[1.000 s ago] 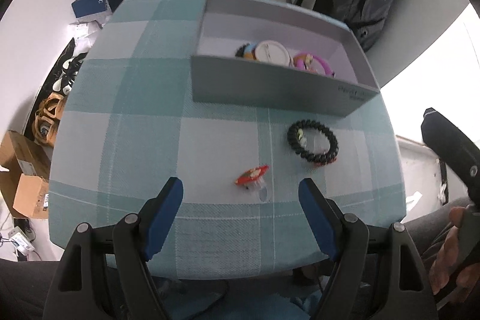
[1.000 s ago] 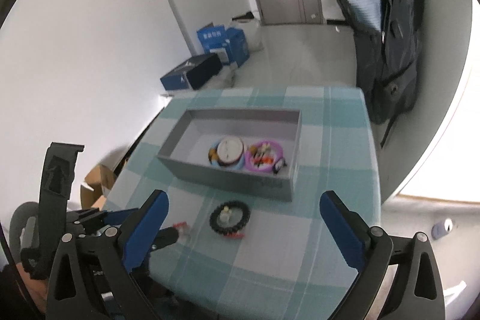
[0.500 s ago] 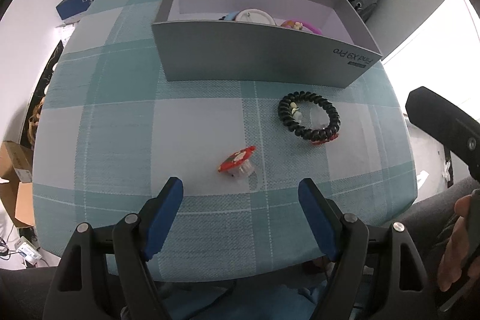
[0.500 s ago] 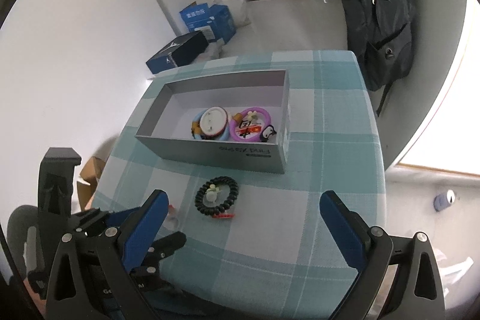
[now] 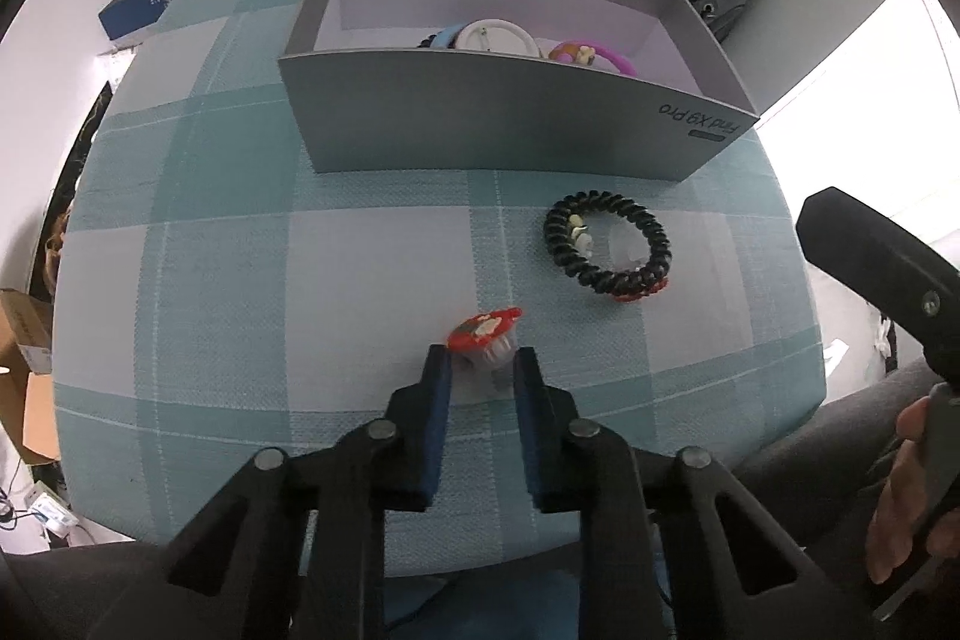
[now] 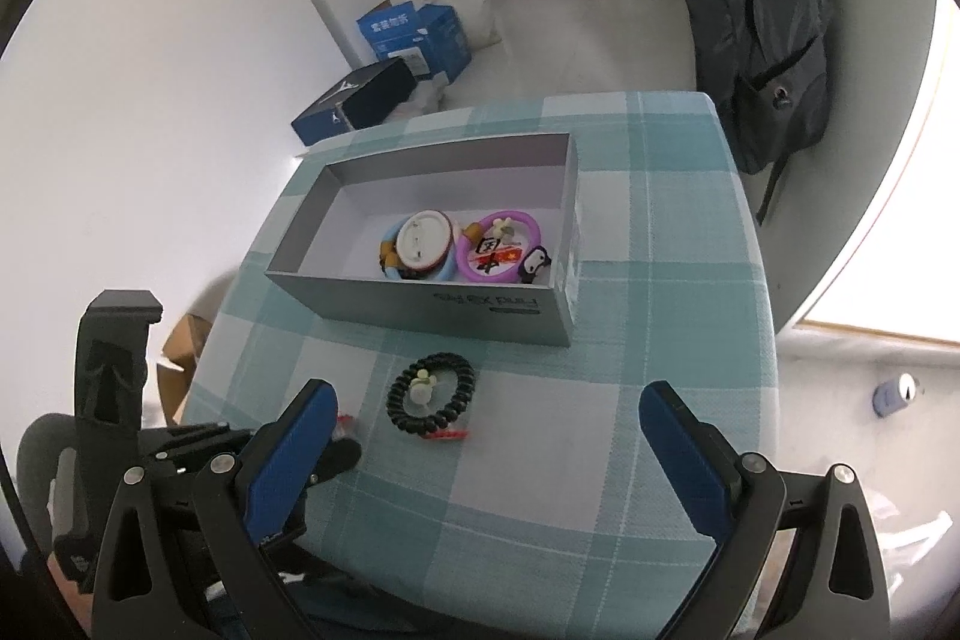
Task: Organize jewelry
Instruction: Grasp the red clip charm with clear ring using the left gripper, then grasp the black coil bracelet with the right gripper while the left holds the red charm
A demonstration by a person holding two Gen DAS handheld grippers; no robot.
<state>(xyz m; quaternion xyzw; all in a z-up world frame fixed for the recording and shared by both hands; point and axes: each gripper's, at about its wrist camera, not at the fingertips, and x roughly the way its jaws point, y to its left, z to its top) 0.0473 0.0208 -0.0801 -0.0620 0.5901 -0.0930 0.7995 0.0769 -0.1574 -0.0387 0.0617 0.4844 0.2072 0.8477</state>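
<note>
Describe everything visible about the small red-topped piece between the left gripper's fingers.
The red-topped piece is small, with a red cap bearing a pale pattern over a clear, plastic-looking base. It lies tilted on the checked tablecloth, in front of the grey box and apart from the black coil bracelet. The left gripper has just been closing, and its blue pads now pinch the clear base. Finer detail is too small to tell.

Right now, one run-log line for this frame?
left gripper: just closed on red charm | right gripper: open, empty | black bracelet: on table | grey box: holds other jewelry
</note>
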